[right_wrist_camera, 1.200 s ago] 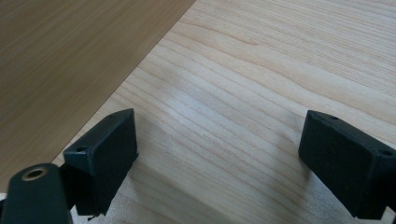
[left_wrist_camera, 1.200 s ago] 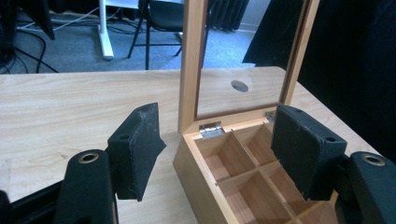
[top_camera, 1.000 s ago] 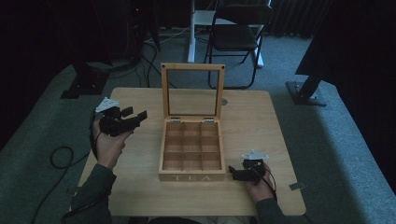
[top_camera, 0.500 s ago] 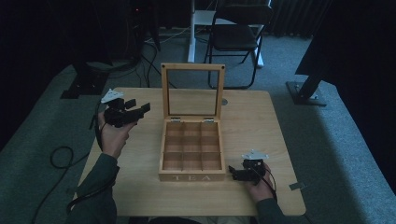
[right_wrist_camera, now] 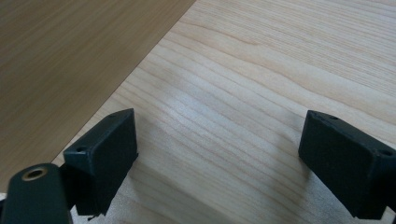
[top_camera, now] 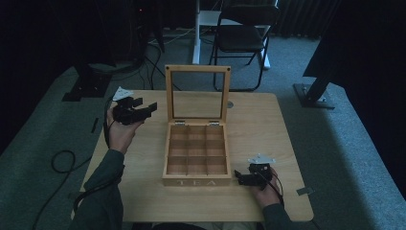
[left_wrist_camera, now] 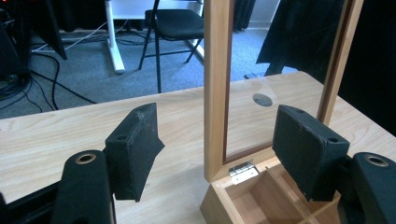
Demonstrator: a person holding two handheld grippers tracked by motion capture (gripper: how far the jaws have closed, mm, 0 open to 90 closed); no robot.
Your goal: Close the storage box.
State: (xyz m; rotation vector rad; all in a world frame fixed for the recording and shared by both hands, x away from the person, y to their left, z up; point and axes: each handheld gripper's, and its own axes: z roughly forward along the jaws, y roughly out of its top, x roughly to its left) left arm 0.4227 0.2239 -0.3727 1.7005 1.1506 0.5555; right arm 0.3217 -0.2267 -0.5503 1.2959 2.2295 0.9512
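1. The left gripper (top_camera: 143, 109) hovers above the table (top_camera: 143, 158), its jaws spread wide apart and holding nothing.
2. In the left gripper view the side post of the lid (left_wrist_camera: 218, 84) stands between the two jaws and beyond them; nothing touches it.
3. Just ahead of and below this gripper, the brass hinge (left_wrist_camera: 243, 170) joins the lid to the tea box (top_camera: 196, 155).
4. Past the lid, farther from the gripper, a small round disc (left_wrist_camera: 262, 99) lies on the table, and a folding chair (top_camera: 244, 36) stands on the floor beyond the table edge.
5. The tea box sits just to the right of the left gripper, its long axis running from the person's side toward the far edge, the front with the word TEA facing the person.
6. The lid stands upright at the box's far end, its window facing the person; the divided compartments lie open to the high view.
7. The right gripper (top_camera: 243, 178) rests low on the table near the person, jaws parted and empty, pointing toward the box's front right corner.
8. In the right gripper view the box's side wall (right_wrist_camera: 70, 56) lies ahead and to the left of the jaws, with bare tabletop between them.
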